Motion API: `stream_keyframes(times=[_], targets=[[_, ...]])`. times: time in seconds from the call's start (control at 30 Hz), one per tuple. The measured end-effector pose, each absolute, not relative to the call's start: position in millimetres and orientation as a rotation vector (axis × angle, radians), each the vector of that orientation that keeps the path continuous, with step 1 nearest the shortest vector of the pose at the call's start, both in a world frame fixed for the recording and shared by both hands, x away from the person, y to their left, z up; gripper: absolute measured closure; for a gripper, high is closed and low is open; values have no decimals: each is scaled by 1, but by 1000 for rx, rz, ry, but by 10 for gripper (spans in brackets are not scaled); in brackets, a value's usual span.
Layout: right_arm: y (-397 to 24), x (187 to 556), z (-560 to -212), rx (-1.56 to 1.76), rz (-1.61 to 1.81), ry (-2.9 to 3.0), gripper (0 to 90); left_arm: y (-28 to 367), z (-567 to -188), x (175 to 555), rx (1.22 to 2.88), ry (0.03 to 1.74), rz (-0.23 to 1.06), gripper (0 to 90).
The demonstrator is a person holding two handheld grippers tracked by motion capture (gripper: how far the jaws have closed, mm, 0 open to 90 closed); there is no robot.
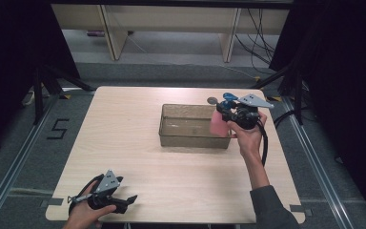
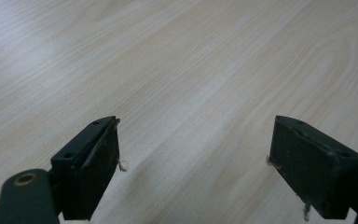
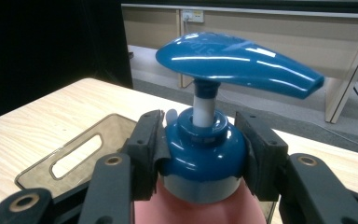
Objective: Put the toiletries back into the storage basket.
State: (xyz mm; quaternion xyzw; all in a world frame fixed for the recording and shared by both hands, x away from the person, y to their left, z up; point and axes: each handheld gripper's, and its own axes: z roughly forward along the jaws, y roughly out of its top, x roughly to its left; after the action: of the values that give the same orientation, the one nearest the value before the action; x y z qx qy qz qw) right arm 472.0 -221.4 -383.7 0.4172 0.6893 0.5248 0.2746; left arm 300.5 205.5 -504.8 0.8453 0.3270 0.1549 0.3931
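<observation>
Bottle (image 3: 200, 205): pink, pump-topped; I judge it light, slick, top-heavy.
Hold: right gripper (image 3: 200, 156) clamps its blue collar (image 3: 200, 154), over the bin's (image 1: 193, 138) right edge.
Left gripper (image 2: 193, 158): agape, empty, table's (image 1: 171, 176) near-left corner.

The pale wood-grain bench (image 1: 171, 167) carries a clear, smoke-tinted tub (image 1: 193, 138) standing right of its centre toward the far edge, while the left gripper (image 1: 124, 202) rests on the bench near the front left corner, jaws spread over bare wood.
</observation>
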Motion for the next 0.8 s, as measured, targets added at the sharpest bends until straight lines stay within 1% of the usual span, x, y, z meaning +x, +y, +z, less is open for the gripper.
stream_keyframes(times=[0.07, 0.17, 0.2, 0.23, 0.8], targets=[[-221, 475, -384, 1107, 1397, 1854, 536, 207, -504, 302, 2164, 817, 414, 154], [-220, 478, -385, 1098, 1401, 1860, 536, 206, -505, 301, 2149, 828, 398, 154], [-219, 478, -385, 1124, 1403, 1859, 536, 207, -504, 302, 2164, 814, 412, 154], [-219, 479, -385, 1118, 1398, 1853, 536, 206, -505, 300, 2144, 831, 393, 154], [-220, 487, -401, 1132, 1349, 1885, 536, 207, -503, 301, 2159, 820, 406, 154]])
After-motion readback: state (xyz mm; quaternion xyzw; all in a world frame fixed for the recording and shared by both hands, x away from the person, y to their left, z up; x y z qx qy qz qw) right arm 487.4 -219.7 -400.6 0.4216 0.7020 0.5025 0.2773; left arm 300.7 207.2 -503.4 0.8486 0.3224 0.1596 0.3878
